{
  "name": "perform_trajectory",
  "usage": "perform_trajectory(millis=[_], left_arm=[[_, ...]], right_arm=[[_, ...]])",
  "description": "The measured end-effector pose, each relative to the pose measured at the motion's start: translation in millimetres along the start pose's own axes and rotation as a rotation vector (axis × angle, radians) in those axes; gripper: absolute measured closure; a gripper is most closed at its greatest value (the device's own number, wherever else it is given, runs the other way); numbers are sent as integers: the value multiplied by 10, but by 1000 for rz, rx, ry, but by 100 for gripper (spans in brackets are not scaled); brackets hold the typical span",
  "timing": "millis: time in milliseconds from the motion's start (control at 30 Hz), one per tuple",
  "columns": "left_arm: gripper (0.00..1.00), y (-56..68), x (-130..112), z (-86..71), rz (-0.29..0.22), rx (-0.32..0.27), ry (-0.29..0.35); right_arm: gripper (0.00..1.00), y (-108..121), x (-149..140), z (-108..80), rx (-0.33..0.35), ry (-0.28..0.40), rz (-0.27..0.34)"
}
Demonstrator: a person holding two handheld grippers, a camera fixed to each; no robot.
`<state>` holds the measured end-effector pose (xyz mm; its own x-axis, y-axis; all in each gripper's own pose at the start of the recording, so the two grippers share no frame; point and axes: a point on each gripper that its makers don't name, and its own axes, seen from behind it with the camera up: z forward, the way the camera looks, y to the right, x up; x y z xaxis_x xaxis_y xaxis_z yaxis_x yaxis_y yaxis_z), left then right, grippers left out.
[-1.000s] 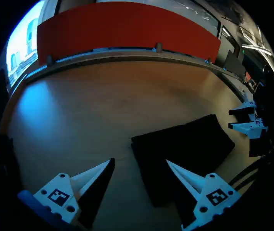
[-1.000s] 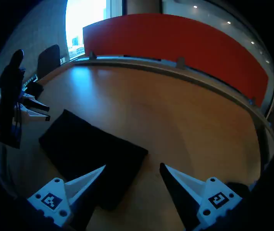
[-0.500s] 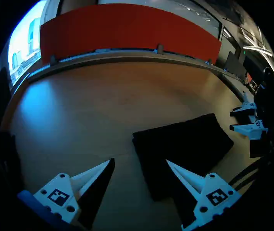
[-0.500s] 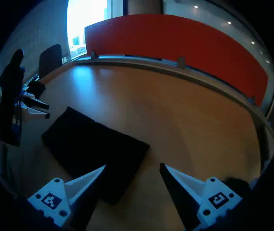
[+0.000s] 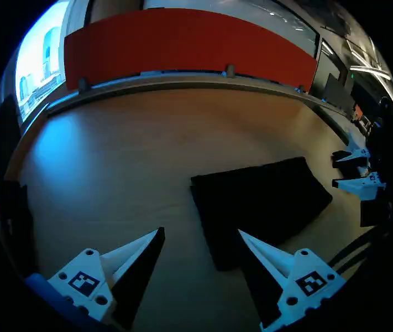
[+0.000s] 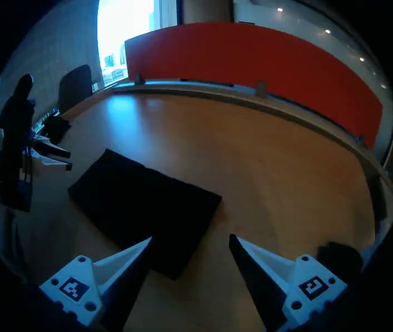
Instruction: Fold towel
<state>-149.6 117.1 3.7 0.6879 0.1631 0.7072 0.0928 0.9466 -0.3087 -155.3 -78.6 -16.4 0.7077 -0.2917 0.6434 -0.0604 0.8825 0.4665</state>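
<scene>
While both tongs are hanging clear of the cloth, the layout is reading left to right as follows. In the left gripper view a bright window (image 5: pixel 36 72) is glowing at 10 o'clock, a red partition (image 5: pixel 190 47) is running along the far edge at 12 o'clock, and the wooden table (image 5: pixel 113 155) is lying bare through the centre. The left gripper (image 5: pixel 200 232) is pointing in from 6 o'clock, fingers spread wide and grasping nothing. The towel (image 5: pixel 257 202), dark and compact, is lying flat on the table between 3 and 5 o'clock. One finger is overlapping its near corner in the picture, and I cannot tell whether it is touching. Beyond the towel's far end, at 3 o'clock, the other tool is waiting with its fingers parted. In the right gripper view the towel is sitting between 7 and 9 o'clock, and the right gripper (image 6: pixel 190 239) is entering from 6 o'clock, released and empty, one finger crossing the cloth's near edge. Judgement: the towel is showing as a neat, squared rectangle, so at least one fold is looking done. The layer count is not readable. Either a further halving is remaining or the job is finishing, and no grasp is in place for another fold.
</scene>
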Motion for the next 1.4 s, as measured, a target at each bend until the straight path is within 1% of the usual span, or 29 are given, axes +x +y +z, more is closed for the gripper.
perform_trajectory(millis=[367, 467, 633, 867, 1167, 1233, 1400], left_arm=[[13, 4, -186, -155, -18, 17, -1], [13, -12, -229, -188, -18, 25, -3], [13, -37, -303, -268, -33, 45, -3], [13, -63, -449, -406, -79, 70, -4], [13, -157, -567, -569, -104, 105, -5], [13, -175, -577, -595, -108, 111, -3], [13, -185, -614, -648, -121, 117, 0]], right_arm=[[2, -59, -93, -108, 7, 4, 7], [2, -72, -116, -113, 14, 1, -3], [2, -123, -136, -108, 41, -2, -38], [2, -196, -215, -100, 79, -22, -105], [2, -191, -287, -92, 100, -42, -151], [4, -182, -303, -91, 103, -47, -158], [16, -176, -361, -88, 111, -63, -174]])
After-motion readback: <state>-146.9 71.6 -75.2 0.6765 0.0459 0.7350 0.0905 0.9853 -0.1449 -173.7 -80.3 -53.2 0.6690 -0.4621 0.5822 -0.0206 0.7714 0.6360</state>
